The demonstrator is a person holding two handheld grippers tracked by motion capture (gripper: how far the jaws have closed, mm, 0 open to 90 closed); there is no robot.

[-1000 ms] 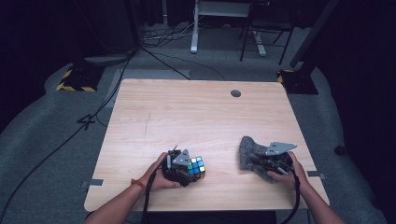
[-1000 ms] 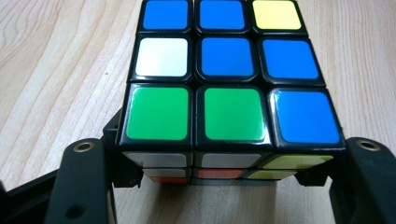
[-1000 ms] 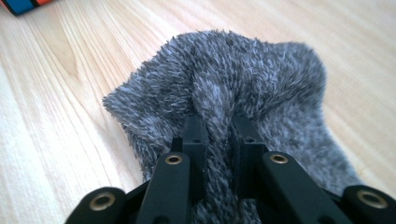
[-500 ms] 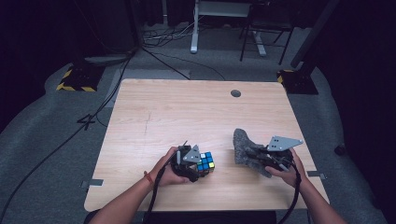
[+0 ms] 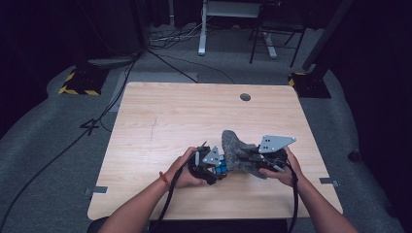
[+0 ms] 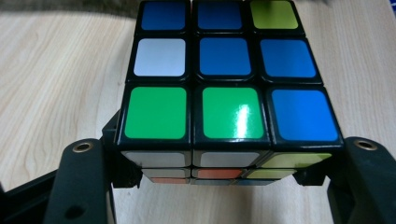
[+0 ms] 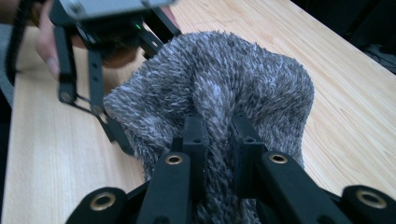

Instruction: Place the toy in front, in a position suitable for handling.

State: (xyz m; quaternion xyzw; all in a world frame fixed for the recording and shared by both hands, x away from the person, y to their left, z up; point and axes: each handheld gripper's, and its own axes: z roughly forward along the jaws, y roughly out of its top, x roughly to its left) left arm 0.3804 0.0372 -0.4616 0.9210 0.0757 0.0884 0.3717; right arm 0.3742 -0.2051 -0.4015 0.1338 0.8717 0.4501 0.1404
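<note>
Room: dark, grey floor, cables behind the worktop.
Worktop (image 5: 160, 116): pale wood, round grommet (image 5: 245, 97) at the far edge.
Grey fuzzy cloth (image 5: 238, 150): near the worktop's front edge, right of centre, pinched in a fold by the right tool (image 7: 215, 135), jaws nearly closed.
Puzzle cube (image 6: 224, 93): just left of the cloth, touching it, clamped between the left tool's (image 6: 219, 172) jaws.
</note>
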